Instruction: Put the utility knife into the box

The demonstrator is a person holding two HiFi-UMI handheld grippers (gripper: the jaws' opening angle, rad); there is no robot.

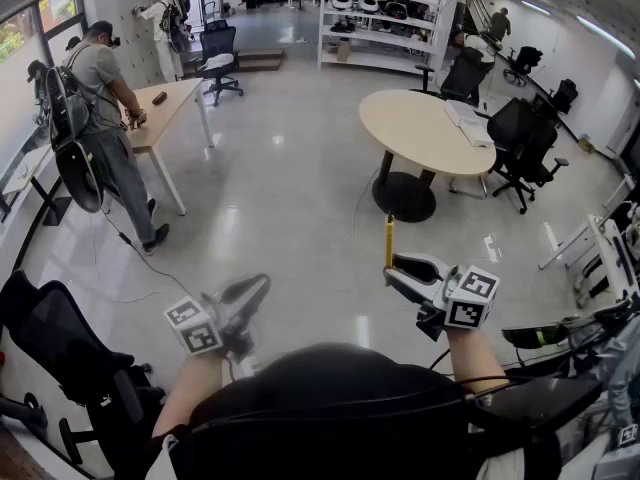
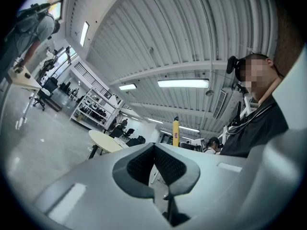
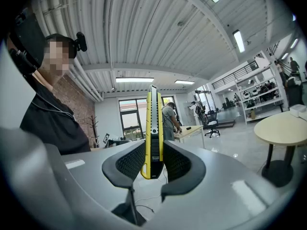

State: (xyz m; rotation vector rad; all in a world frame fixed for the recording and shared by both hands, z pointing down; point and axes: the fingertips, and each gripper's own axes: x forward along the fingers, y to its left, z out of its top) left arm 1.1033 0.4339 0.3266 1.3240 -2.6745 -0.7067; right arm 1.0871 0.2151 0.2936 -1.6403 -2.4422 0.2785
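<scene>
A yellow utility knife (image 3: 153,128) stands upright between the pads of my right gripper (image 3: 153,163), which is shut on its lower end. In the head view the knife (image 1: 389,240) points up from the right gripper (image 1: 398,268), held in the air in front of the person's chest. My left gripper (image 1: 256,290) hangs at the same height on the left. Its jaws are shut, the pads (image 2: 165,164) meeting with nothing between them. The knife (image 2: 175,131) also shows far off in the left gripper view. No box shows in any view.
Glossy floor stretches ahead. A round beige table (image 1: 425,128) with black office chairs (image 1: 525,138) stands ahead to the right. A person (image 1: 100,118) stands at a desk (image 1: 165,108) at the left. A black chair (image 1: 60,348) is close at lower left. White shelves (image 1: 380,18) line the back.
</scene>
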